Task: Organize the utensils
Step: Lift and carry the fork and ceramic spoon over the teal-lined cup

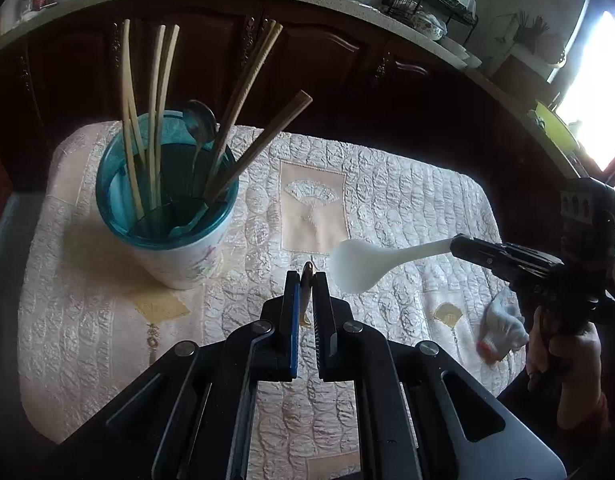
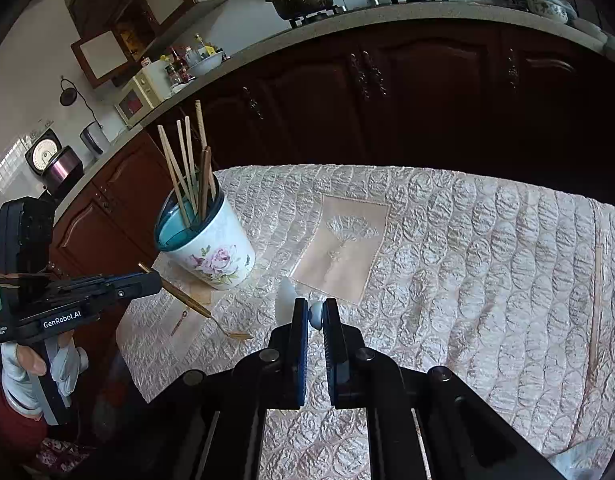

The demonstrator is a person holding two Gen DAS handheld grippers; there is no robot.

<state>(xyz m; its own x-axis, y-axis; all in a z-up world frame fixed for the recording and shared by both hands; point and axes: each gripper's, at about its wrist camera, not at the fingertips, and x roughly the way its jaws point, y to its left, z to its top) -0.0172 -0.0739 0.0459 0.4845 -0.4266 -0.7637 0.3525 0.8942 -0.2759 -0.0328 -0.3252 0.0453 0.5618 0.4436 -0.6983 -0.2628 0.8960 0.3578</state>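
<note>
both sets of jaws are clamped on utensils, nothing slack. left gripper (image 1: 306, 280) is pinched tight on a thin gold-coloured fork (image 2: 191, 302); in the left wrist view only a sliver of its metal shows between the pads, while the right wrist view shows the whole piece sticking out of the jaws, angled down with the tines low over the table. right gripper (image 2: 315, 314) is closed on the handle of a white plastic spoon (image 1: 371, 262); its jaws have just been closing, with the handle between them. from the left wrist view the spoon is held roughly level, bowl pointing toward the middle of the table, clear of the cloth

holder cup (image 2: 209, 248), white with a rose print and a teal inner rim, stands upright on the quilted tablecloth (image 2: 467, 260) near the far left corner of the table. it already holds several pale chopsticks (image 1: 155, 120), a couple of darker brown ones and a metal spoon (image 1: 199, 124), bowl up, all leaning on the rim. both held utensils are outside the cup, fork just beside it, white spoon further right

white glove (image 1: 503, 328) lies on the cloth near the right edge, just below the right gripper. dark wood cabinets (image 2: 427, 100) and a counter with pots run behind the table
</note>
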